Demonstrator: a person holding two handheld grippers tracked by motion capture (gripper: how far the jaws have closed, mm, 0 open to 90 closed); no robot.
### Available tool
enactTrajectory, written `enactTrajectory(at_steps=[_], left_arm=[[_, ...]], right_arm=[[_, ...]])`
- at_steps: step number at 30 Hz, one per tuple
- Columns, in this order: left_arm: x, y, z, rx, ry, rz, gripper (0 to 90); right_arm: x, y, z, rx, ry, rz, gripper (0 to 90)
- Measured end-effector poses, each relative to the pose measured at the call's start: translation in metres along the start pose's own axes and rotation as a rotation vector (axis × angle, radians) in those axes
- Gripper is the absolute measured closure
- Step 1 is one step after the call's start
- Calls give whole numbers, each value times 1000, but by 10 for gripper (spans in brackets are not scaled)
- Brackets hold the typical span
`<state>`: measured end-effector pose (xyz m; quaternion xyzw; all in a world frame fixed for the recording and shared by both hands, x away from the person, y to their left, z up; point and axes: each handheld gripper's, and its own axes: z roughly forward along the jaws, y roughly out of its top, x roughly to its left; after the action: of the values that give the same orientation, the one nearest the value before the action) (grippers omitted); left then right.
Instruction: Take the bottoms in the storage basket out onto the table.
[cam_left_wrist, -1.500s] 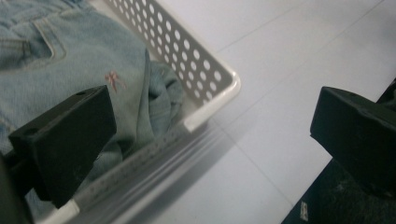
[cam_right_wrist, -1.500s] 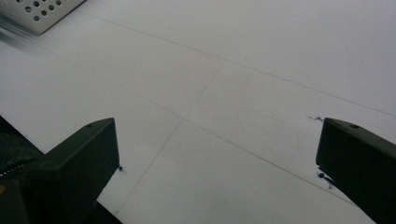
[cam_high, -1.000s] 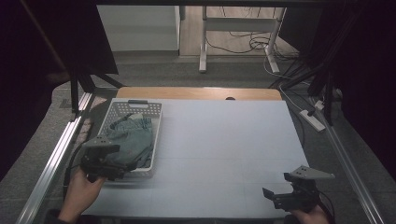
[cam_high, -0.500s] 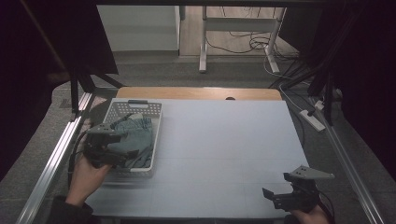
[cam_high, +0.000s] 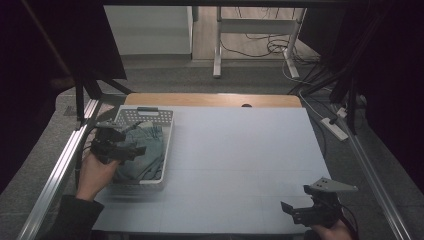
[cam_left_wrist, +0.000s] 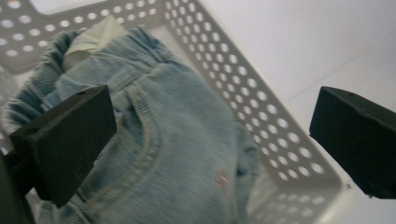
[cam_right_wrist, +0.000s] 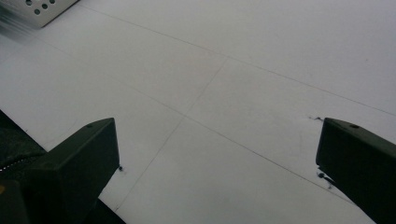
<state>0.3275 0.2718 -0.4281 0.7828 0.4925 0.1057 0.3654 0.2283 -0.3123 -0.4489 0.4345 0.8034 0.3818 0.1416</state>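
Two claws: both stand wide open, holding nothing.
Jeans: a pale blue denim garment (cam_left_wrist: 159, 140) lies bunched in the white perforated basket (cam_high: 162, 131), at the left of the tabletop (cam_high: 240, 150).
Left claw: the left claw (cam_high: 116, 145) hovers over the basket's near left part; in the left gripper view its jaws spread wide above the denim, one over the cloth, the other over the basket's outer rim (cam_left_wrist: 261, 107), and I cannot tell whether either touches.
Right claw: the right claw (cam_high: 312, 210) sits at the near right corner of the tabletop, jaws far apart over bare white surface (cam_right_wrist: 224, 93).
View difference: the left gripper view shows stitched seams, an elastic waistband and a white label; the high view shows only a dull blue-green heap.
Change: the left claw has moved forward and up along the basket since a second ago; the right claw has stayed put.
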Motion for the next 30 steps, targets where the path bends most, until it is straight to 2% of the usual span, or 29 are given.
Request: enactTrajectory(at_steps=[2, 7, 13, 20, 24, 26, 30], left_arm=[[4, 2, 4, 18, 22, -4, 2], [14, 6, 13, 43, 44, -29, 6], [24, 9, 26, 103, 100, -45, 0], [38, 8, 44, 183, 97, -76, 0], [40, 8, 53, 219, 102, -54, 0], [40, 8, 55, 217, 95, -54, 0], [40, 10, 64, 243, 82, -49, 0]], right_arm=[[0, 0, 0, 1, 0, 1, 0], [0, 0, 0, 3, -2, -4, 0], [0, 0, 1, 3, -1, -3, 0], [0, 0, 1, 4, -1, -4, 0], [1, 0, 1, 6, 0, -5, 0], [1, 0, 1, 8, 0, -6, 0], [1, 0, 1, 10, -1, -10, 0]])
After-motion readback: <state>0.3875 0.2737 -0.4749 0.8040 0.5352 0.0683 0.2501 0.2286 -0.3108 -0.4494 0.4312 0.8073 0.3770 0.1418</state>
